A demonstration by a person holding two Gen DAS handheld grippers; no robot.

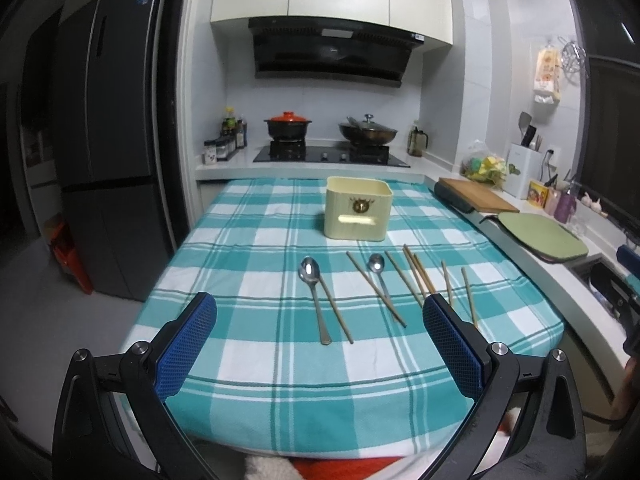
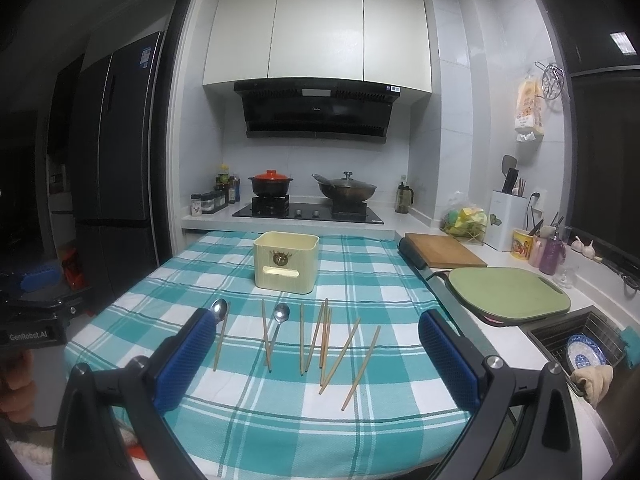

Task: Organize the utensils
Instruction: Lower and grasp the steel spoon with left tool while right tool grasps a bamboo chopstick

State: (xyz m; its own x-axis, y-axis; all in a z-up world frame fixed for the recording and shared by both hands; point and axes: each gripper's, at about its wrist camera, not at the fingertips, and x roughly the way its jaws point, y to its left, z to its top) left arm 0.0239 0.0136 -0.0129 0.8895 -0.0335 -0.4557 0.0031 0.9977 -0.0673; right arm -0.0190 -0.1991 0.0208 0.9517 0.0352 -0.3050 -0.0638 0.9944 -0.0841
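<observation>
Two grippers, both with jaws spread wide, nothing between the pads. Left gripper (image 1: 320,334) hangs over the near edge of the table; right gripper (image 2: 316,346) does the same a bit further right. Neither touches anything.

Out from the left jaws: big spoon (image 1: 314,298) at 12 o'clock, bowl pointing away, with one chopstick (image 1: 335,307) lying just beside its handle, possibly touching. Small spoon (image 1: 378,274) at 1 o'clock, a chopstick crossing over or under its handle; can't tell which is on top.

Out from the right jaws: loose chopsticks (image 2: 320,338) at 12 o'clock, three or four bunched and overlapping, two more (image 2: 352,360) splayed at 1 o'clock, well apart from the bunch.

Cream box (image 2: 286,262) sits beyond the row at 12 o'clock, open top, looks like the destination. Nothing in it that I can see. Task not started, by my read.

Risks:
- Chopsticks are thin and lie flat on the checked cloth (image 1: 248,240); pads may close on fabric and drag the cloth, shifting everything.
- Grabbing in the bunch likely picks two or knocks neighbours out of line.
- Spoon with a stick against it: lifting one rolls the other.
- Smooth steel handle could pivot in the pads if pinched off-centre.
- Box is light-looking; a clumsy drop-in could tip or shove it.
</observation>
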